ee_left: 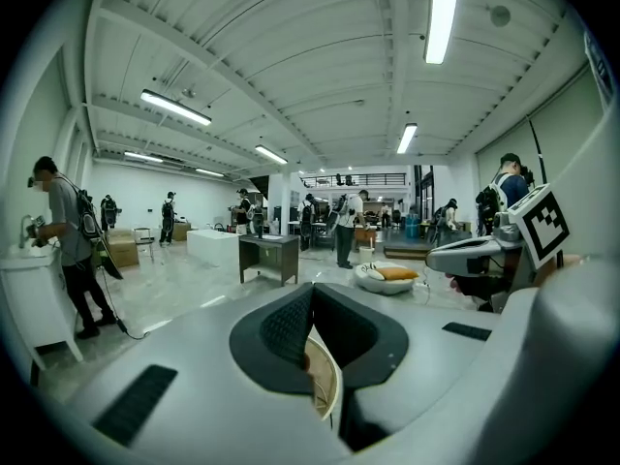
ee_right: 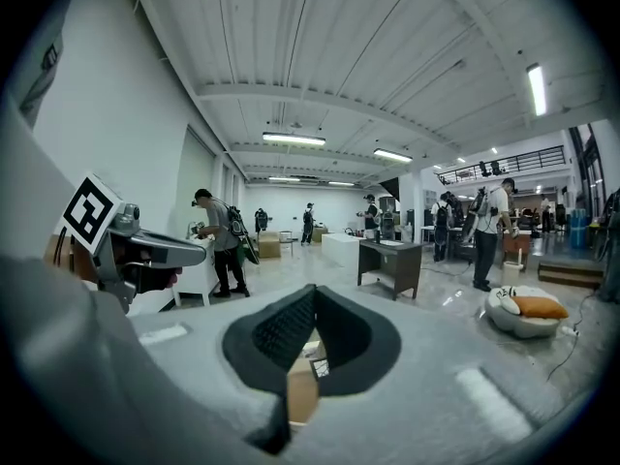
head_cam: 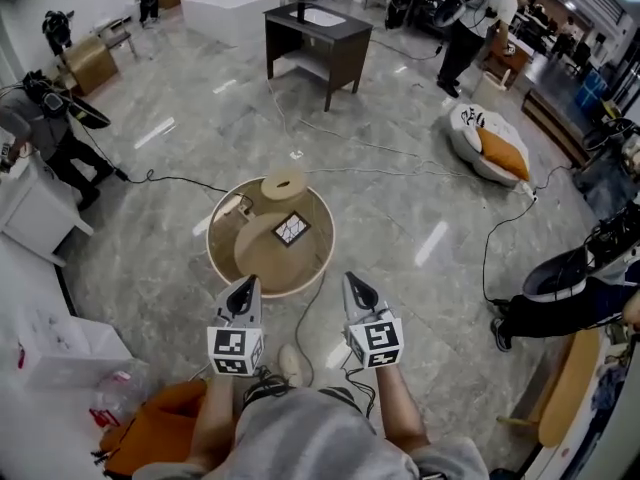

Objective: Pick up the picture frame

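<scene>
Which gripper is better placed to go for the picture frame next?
Right, narrowly. The right gripper sees the picture frame straight past its shut jaws; the left gripper sees only the round table rim. Both hang short of it.

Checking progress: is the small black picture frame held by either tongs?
No, the black picture frame lies on the round wooden table, untouched.

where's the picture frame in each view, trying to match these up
Head view: the picture frame lies near the centre, on the round wooden table, ahead of both grippers.
Left gripper view: not in it; only the table's curved rim shows below the jaws.
Right gripper view: low centre, a dark-edged corner, probably the frame.
Shared landmark: the dark desk.
</scene>
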